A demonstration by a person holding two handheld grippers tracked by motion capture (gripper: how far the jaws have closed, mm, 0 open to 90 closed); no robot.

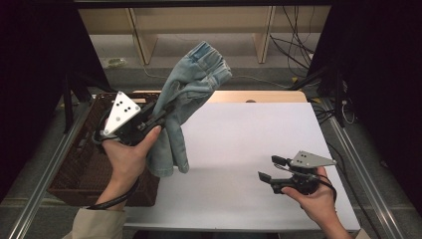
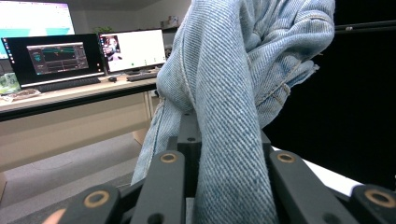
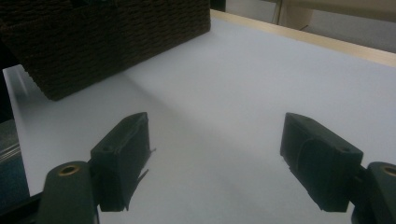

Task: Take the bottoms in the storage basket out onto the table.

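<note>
A pair of light blue jeans (image 1: 191, 94) hangs bunched in the air over the table's left side, one end drooping toward the white tabletop (image 1: 249, 134). My left gripper (image 1: 161, 115) is raised beside the basket and shut on the denim. In the left gripper view the jeans (image 2: 224, 93) run up between the jaws of my left gripper (image 2: 224, 154) and hide their tips. My right gripper (image 1: 271, 169) hovers low over the table's front right, open, pointing left. In the right gripper view, nothing lies between the spread jaws of my right gripper (image 3: 219, 158).
A dark woven basket (image 1: 84, 164) stands at the table's left edge; its wall (image 3: 93, 42) faces my right gripper. Wooden shelving (image 1: 199, 25) and cables lie beyond the far edge. Desks with monitors (image 2: 56, 58) are in the background.
</note>
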